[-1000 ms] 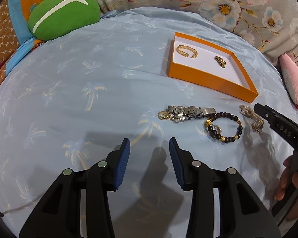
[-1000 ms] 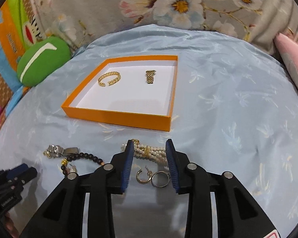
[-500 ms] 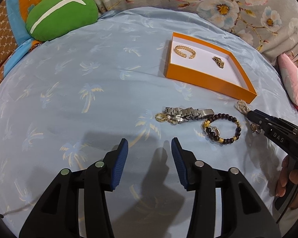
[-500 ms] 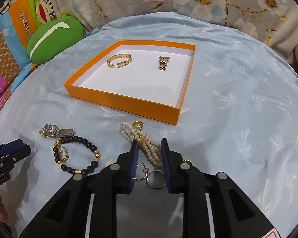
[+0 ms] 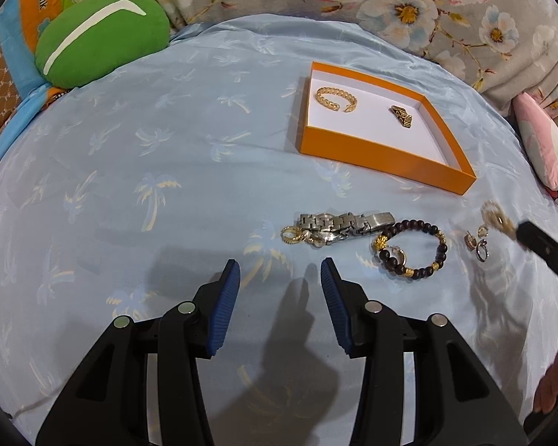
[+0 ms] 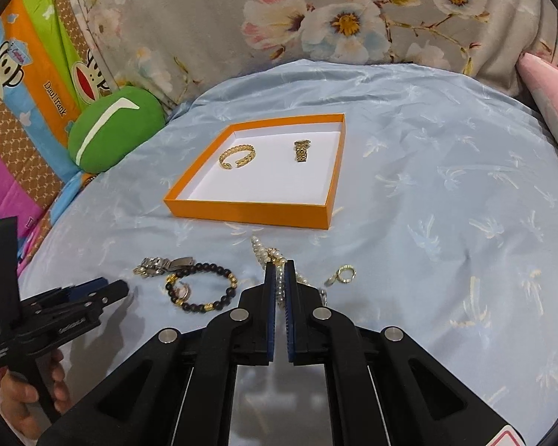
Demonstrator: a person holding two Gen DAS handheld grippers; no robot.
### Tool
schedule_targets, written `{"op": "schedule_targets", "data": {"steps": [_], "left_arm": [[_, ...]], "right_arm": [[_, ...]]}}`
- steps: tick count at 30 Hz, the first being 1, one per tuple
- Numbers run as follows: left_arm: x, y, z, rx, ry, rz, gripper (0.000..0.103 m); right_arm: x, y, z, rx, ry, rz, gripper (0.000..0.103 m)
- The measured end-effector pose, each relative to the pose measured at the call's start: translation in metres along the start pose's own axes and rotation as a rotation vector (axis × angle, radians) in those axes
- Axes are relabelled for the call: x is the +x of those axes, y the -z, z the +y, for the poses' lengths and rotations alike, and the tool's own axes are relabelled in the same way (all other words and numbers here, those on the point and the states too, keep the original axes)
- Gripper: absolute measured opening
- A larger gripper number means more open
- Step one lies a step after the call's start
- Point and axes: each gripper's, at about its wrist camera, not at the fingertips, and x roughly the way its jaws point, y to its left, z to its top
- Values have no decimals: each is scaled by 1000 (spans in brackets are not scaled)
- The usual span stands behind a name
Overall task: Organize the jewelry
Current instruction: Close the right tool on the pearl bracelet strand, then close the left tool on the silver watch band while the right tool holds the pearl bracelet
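My right gripper (image 6: 279, 265) is shut on a white pearl bracelet (image 6: 266, 252), whose strands run between the blue pads and trail toward the orange tray (image 6: 249, 215). The tray holds a gold bangle (image 6: 237, 157) and a gold link piece (image 6: 302, 150). Left of the pearls lie a dark bead bracelet (image 6: 202, 286) and a silver watch (image 6: 163, 264); gold hoop earrings (image 6: 344, 274) lie to the right. In the left wrist view my left gripper (image 5: 279, 271) is open over bare sheet, short of the silver watch (image 5: 338, 225) and the bead bracelet (image 5: 409, 249). The right gripper (image 5: 520, 232) shows blurred at the right edge.
A light blue palm-print sheet (image 5: 167, 171) covers the bed. A green cushion (image 5: 100, 37) sits at the back left and a pink pillow (image 5: 543, 148) at the right. Floral fabric (image 6: 316, 18) rises behind the tray. A small ring (image 5: 481, 254) lies by the earrings.
My right gripper has shut on the pearl bracelet and drawn it up and toward the tray, leaving the hoop earrings on the sheet. My left gripper has stayed in place.
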Motion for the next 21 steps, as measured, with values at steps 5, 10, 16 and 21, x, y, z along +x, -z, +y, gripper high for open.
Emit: {"op": "schedule_targets", "data": {"steps": [5,10,16,21], "left_arm": [[4,-6,-8,41,19,-11,47],[12,-15,-17,102,55,-23,47],[28,-22,-33,226,95,-29,46],[41,-23,-37,363,154,-21,46]], "right_arm": [[-11,36,5,-2,-8,46,4],[-10,55,9,2,-20,81,4],[-11,54,12,5,-36,80,4],[-9,53,11,26,-55,93,4]]}}
